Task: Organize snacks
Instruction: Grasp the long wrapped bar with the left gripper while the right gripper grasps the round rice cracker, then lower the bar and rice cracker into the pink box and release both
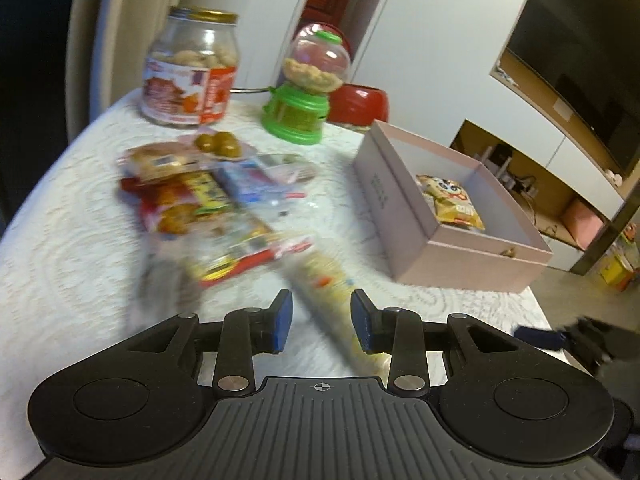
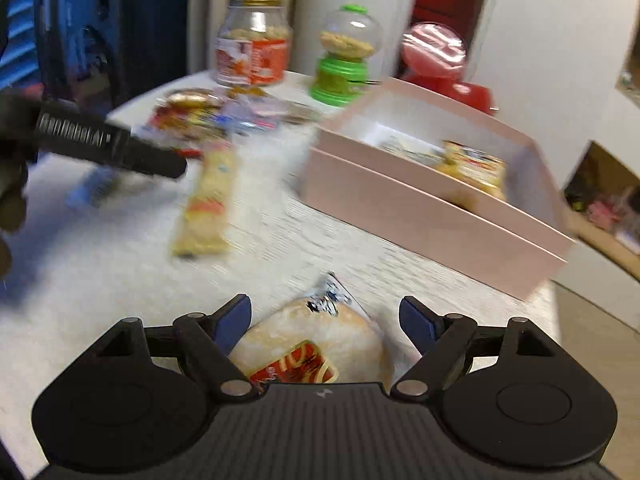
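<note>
A pile of wrapped snacks lies on the white tablecloth. A long pale snack pack lies between the open fingers of my left gripper, not clamped. It also shows in the right wrist view. A pink open box on the right holds a yellow snack bag. My right gripper is open over a round pastry pack with a red label. The pink box lies ahead of it to the right.
At the back stand a glass cookie jar, a green candy dispenser and a red pot. The table edge runs on the right. The left gripper's body shows at left in the right wrist view.
</note>
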A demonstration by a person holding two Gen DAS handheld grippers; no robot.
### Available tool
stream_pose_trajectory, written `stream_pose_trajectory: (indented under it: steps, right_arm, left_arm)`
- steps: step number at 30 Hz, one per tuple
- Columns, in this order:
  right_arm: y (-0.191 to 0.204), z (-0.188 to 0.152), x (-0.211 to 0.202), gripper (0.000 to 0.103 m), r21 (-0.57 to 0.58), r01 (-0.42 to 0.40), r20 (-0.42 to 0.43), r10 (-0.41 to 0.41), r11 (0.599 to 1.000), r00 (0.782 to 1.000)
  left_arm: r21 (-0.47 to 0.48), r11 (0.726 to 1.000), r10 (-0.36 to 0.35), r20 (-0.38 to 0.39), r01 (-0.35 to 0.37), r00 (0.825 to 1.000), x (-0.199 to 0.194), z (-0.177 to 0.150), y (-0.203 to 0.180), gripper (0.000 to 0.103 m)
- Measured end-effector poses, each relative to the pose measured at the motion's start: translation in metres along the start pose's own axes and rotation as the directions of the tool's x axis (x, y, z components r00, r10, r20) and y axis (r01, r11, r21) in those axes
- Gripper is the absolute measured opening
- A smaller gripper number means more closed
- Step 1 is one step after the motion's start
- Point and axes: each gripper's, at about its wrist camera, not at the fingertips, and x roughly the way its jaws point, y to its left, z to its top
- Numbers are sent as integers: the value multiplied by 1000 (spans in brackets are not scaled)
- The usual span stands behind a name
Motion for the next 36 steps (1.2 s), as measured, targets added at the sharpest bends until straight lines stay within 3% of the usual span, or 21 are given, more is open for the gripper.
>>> stream_pose_trajectory:
  steps: [2, 4, 9, 13, 16, 20, 26, 29, 32, 36]
  right_arm:
    - [-13, -6, -7, 82, 39, 27, 0, -27, 999, 1000]
    - [-22, -13, -19, 82, 88, 18, 16, -20, 996, 1000]
    - [-35, -30, -40, 83, 230, -7, 30, 0, 973, 1000]
    - [-46, -46, -46, 83, 311, 5, 3, -6, 950, 1000]
    - [-47, -52, -52, 83, 332, -62, 0, 65, 941, 998]
    - [-39, -47, -38, 84, 348, -160, -4, 173, 924, 985]
    - [-26, -19, -6, 91, 343, -110, 9, 113, 933, 994]
    - [-14, -9, 5, 91, 280, -48, -12, 54, 959, 998]
    - [-9, -14, 5, 92, 200, -11, -13, 14, 980, 1000]
    - [-29, -25, -1, 93, 222, -2, -1, 3, 975, 1000]
  left_arm:
    - [7, 1000, 21, -16, -21, 1000, 13, 2, -8, 38]
    - [28, 999, 37, -8, -37, 999, 24, 2, -17, 43]
    - [124, 989, 82, -11, -80, 997, 45, -2, -36, 45]
    - [196, 979, 59, -29, -52, 998, 35, -9, -42, 36]
    - [190, 982, 9, -52, 1, 999, 17, -19, -37, 35]
    - [207, 978, 34, -40, -25, 999, -5, -37, -35, 35]
    - [191, 980, 68, -32, -61, 997, -15, -43, -27, 35]
    - [195, 978, 75, -32, -68, 997, -15, -45, -28, 35]
    - [198, 978, 78, -32, -70, 996, -15, -46, -29, 35]
    - [197, 979, 64, -42, -54, 997, -16, -47, -32, 35]
